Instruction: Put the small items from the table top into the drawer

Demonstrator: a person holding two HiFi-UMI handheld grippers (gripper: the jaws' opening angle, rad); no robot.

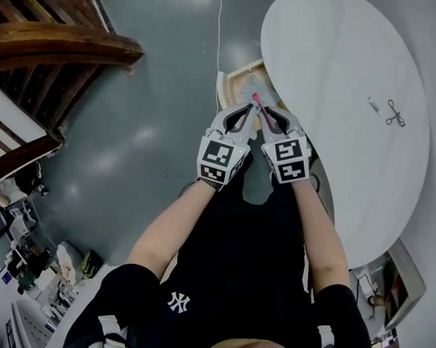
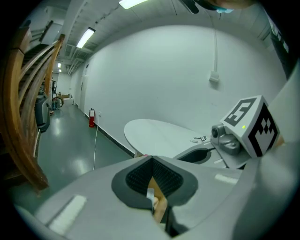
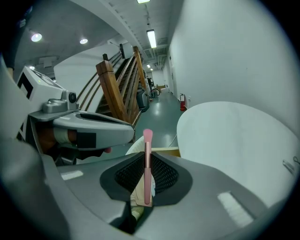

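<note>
Pinching pink brush (image 3: 147,145) upright between right gripper (image 3: 147,157) jaws.
Holding left gripper (image 2: 151,159) jaws pressed together, empty; open drawer (image 1: 237,83) at 12 o'clock.

White round table (image 1: 335,81) w/ dark scissors-like tool (image 1: 396,114) & small pale item (image 1: 374,105) just beside it.

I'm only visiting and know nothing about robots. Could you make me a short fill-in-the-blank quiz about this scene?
1. The right gripper is clamped on a thin ____ stick.
2. The left gripper has its jaws shut with ____ between them.
3. The round table is ____ in colour.

Missing words: pink; nothing; white.
</note>
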